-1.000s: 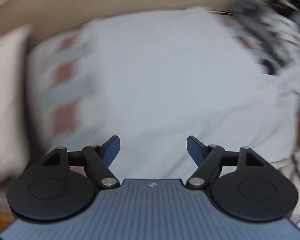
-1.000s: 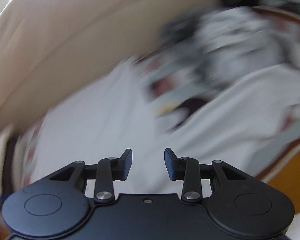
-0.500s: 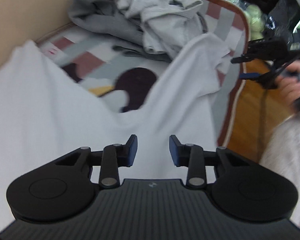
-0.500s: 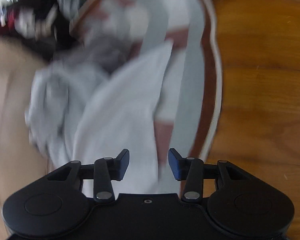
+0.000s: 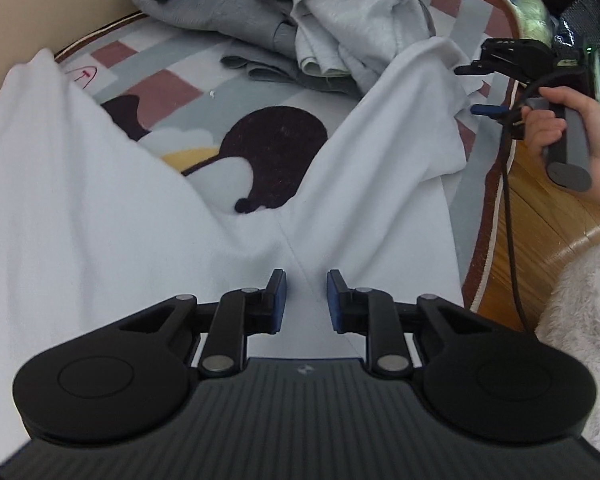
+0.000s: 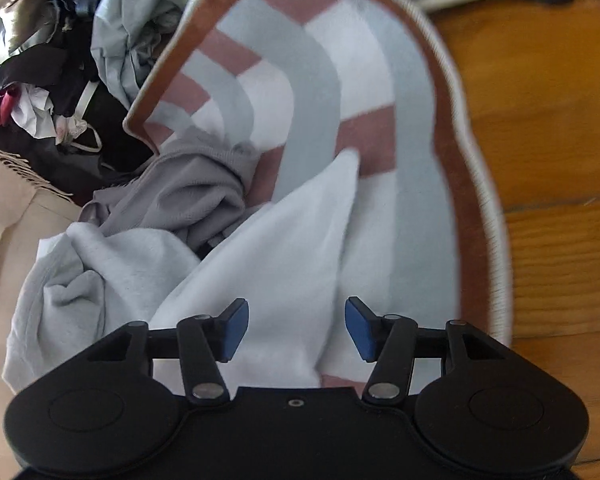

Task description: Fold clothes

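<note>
White trousers [image 5: 100, 220] lie on a patterned rug [image 5: 276, 148], their two legs spread in a V. My left gripper [image 5: 306, 296] hovers low over the seam where the legs meet. Its jaws are closing with a narrow gap left, and the pads do not pinch any cloth. In the right wrist view my right gripper [image 6: 296, 326] hangs over the end of the right trouser leg [image 6: 284, 264], its jaws opening wide and holding nothing. A hand [image 5: 580, 136] carries the right gripper [image 5: 478, 90] at the upper right of the left wrist view.
A heap of grey and pale garments [image 5: 340, 12] lies at the rug's far end. Darker clothes [image 6: 52, 92] are piled beyond it. Wooden floor [image 6: 548, 160] borders the rug's brown edge on the right. A beige sofa front [image 6: 4, 280] runs along the left.
The left gripper swung from over the flat white cloth to the fork of the legs, and its jaws narrowed. The right gripper rolled toward the rug's end, and its jaws widened.
</note>
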Demonstrator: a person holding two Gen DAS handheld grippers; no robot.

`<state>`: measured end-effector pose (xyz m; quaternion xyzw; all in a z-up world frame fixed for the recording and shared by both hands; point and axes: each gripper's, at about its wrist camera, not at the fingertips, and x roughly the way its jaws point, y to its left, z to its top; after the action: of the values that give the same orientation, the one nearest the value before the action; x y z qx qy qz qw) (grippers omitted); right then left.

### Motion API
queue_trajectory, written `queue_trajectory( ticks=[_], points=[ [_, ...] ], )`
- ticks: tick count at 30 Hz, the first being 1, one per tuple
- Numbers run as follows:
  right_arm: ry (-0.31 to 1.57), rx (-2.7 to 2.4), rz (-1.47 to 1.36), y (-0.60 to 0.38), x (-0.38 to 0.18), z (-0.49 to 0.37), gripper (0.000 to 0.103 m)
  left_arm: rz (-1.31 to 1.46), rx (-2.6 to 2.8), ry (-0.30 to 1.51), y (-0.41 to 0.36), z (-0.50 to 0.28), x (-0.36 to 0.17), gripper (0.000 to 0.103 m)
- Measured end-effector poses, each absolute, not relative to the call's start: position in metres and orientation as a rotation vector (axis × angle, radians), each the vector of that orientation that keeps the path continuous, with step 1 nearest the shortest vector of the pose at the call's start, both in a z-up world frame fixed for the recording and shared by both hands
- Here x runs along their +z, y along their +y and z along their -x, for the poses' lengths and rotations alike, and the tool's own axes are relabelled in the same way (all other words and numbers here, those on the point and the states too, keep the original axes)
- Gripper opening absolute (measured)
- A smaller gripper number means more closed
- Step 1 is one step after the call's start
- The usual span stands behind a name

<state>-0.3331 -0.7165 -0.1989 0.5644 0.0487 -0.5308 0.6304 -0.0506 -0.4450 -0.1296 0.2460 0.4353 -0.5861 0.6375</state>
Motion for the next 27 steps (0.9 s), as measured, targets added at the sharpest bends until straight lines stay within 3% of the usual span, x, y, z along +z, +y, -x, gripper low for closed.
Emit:
queue_trajectory(
  ticks=[2, 3, 4, 11, 15, 21, 22, 27],
  points=[
    [0.083, -1.172, -1.267, -0.720, -0.206, 0.328, 0.053, -0.557, -1.335, 1.001, -0.443, 0.049, -0.130, 0.022],
    [0.093, -1.163, -1.237, -0.720, -0.204, 0.326, 0.020, -0.551, -1.329, 1.006, -0.441, 0.047, -0.129, 0.022],
    [0.104, -1.155, -1.206, -0.719, -0.202, 0.324, 0.004, -0.545, -1.323, 1.011, -0.438, 0.045, -0.128, 0.022],
    [0.010, -1.166, -0.998, -0.666, -0.145, 0.326, 0.005, -0.492, -1.229, 1.022, -0.405, 0.020, -0.113, 0.022],
    [-0.093, -1.003, -1.033, -0.610, -0.119, 0.318, 0.005, -0.350, -1.211, 1.051, -0.373, 0.000, -0.099, 0.022],
    [0.038, -0.601, -0.928, -0.516, -0.085, 0.244, 0.005, -0.284, -1.124, 1.023, -0.319, -0.019, -0.078, 0.022],
    [0.051, -0.515, -0.924, -0.498, -0.082, 0.234, 0.005, -0.288, -1.097, 1.027, -0.309, -0.022, -0.076, 0.027],
    [0.204, -0.160, -0.865, -0.408, -0.089, 0.180, 0.005, -0.176, -1.004, 1.114, -0.258, -0.037, -0.088, 0.028]
  ],
)
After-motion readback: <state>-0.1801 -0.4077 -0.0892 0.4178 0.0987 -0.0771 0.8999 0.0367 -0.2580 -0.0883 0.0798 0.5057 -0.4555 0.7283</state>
